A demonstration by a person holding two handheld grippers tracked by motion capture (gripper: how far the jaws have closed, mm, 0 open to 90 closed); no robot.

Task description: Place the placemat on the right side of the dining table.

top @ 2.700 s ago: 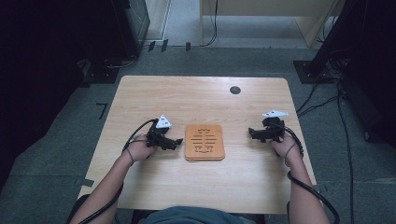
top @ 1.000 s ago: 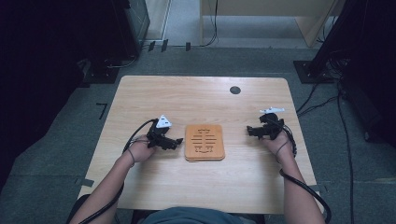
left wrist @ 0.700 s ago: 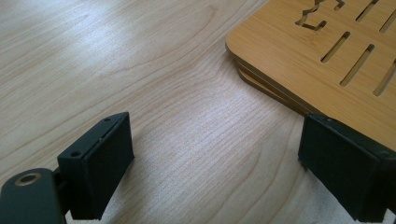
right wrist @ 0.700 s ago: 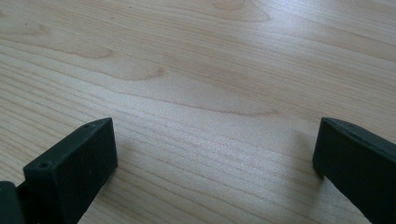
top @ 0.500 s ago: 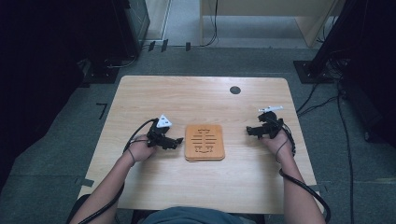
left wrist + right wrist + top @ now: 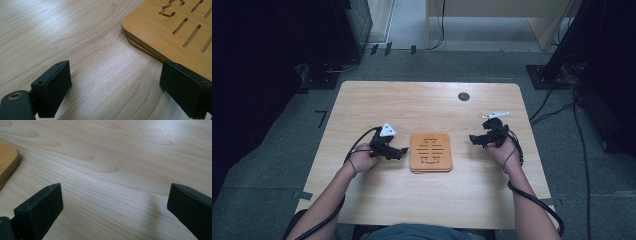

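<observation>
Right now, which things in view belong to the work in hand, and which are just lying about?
In the work:
- stack of slotted wooden mats, mid-table
- left gripper, open, at the stack's left edge
- right gripper, open, off to the stack's right

Lying about:
- dark round spot near the table's far edge
- cables on the floor

No readable words, brand names, labels or numbers are showing anywhere in these views. The wooden mat lying in the middle of the table is carrying only a cut-out pattern: a column of short slots with a curly shape at the top, forming something like a decorative sign, though it is not reading as any letter or character that can be made out.
</observation>
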